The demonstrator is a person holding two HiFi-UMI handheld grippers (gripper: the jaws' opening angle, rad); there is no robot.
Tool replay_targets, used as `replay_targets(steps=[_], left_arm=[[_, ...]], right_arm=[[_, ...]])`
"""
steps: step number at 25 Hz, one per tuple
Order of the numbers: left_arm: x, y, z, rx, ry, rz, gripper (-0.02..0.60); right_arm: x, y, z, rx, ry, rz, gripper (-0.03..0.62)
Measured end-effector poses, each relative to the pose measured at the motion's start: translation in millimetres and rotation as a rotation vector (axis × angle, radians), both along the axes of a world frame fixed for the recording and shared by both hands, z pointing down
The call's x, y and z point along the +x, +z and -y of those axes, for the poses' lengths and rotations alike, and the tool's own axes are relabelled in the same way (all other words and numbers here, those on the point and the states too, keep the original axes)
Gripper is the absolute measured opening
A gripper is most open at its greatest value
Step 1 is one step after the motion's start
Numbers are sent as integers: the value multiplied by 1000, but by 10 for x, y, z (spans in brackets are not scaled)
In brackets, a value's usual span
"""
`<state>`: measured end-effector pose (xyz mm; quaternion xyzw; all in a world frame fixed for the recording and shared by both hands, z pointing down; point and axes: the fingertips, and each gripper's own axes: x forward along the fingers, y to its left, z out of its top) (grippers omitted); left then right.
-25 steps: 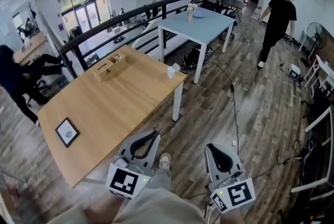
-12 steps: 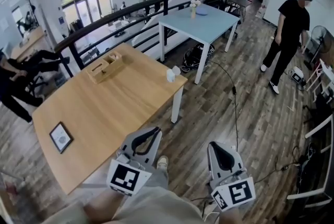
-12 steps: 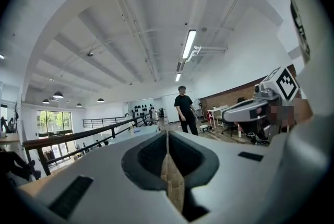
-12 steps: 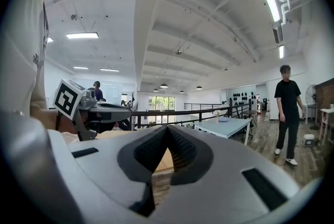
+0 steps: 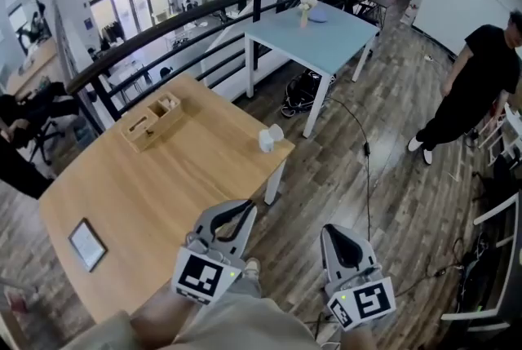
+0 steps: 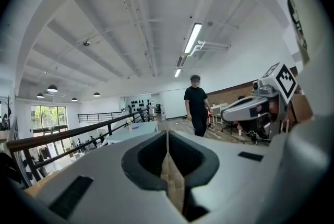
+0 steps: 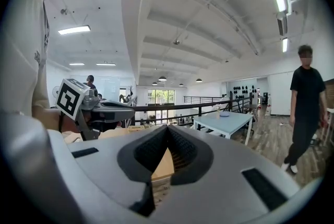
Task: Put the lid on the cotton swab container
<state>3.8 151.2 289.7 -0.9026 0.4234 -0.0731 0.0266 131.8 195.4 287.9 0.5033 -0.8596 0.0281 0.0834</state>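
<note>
A long wooden worktop fills the left of the head view, with a light blue table beyond its far corner and a person in black standing on the plank floor well to the right. The left gripper and right gripper are held low, close to the person's body and short of the worktop's near edge, each with its jaws clenched together on nothing. A wooden box sits toward the worktop's far side, and the small white cotton swab container stands by the worktop's right corner, well apart from both grippers, its lid too small to tell apart.
</note>
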Motion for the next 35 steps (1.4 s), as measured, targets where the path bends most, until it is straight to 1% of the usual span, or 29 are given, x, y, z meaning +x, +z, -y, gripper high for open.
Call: replay_targets(steps=[5,10,15,21,28,35], left_arm=[[-82,106,732,-24,19,11,32],[-125,208,1303,-44,26,5,32],[-164,349,1719,-72,23,-8,32],[-146,445,2069,-86,-6,-7,32],[-45,619,2679,-99,-74,21,32],[19,875,3449,-169,-218,54,32]], right_arm=[[-118,9,763,-2,1,-10,26],[-179,77,1324,-20,11,-17,26],[-203,260,1717,-66,5,-38,26],[-140,440,2134,-96,-18,-48,26],[-30,722,2929,-142,-101,-56,26],[45,974,3928,-188,-251,-64,26]])
